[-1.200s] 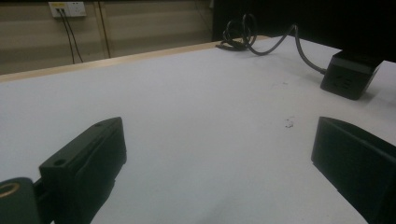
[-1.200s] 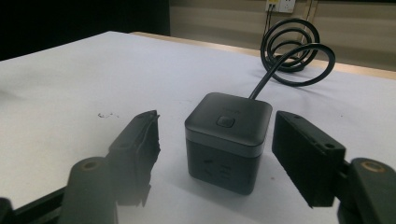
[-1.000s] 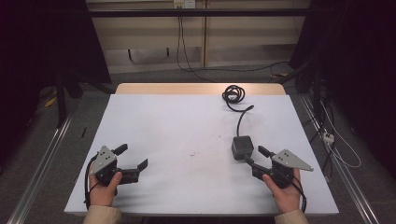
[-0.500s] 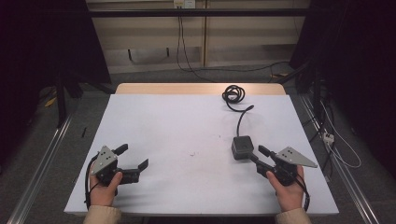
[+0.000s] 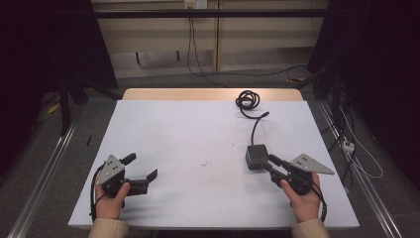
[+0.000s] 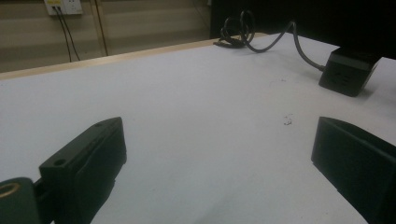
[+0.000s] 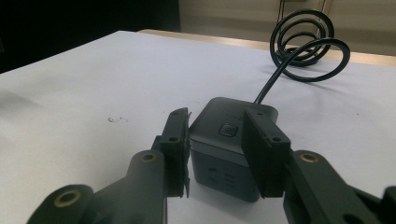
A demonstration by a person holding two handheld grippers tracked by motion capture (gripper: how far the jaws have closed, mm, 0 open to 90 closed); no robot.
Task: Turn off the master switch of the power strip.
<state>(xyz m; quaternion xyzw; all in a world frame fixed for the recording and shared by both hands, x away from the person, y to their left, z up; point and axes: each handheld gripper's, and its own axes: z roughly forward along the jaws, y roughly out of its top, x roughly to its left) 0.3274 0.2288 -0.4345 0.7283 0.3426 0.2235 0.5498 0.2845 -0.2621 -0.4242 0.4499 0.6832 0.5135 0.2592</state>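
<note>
The cube-shaped power block (image 7: pixel 231 149) sits on the right of the counter (image 5: pixel 198 129), its stiff cord (image 5: pixel 255 126) running to a coil at the far edge. The right hand-held gripper (image 7: pixel 217 154) has just been closing, its jaws flanking the block and seemingly touching its sides. The block looks rigid, smooth and fairly heavy, so flat opposite sides suit best. The left hand-held gripper (image 6: pixel 219 158) is released.

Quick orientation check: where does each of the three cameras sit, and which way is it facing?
High view: above the near table edge, looking forward and down on the white table; both hands with left gripper and right gripper show.
Left gripper view: low, between its open jaws, across the table.
Right gripper view: right gripper closing around the dark grey cube-shaped power adapter.
Shared: all see the adapter and its coiled black cable.
</note>
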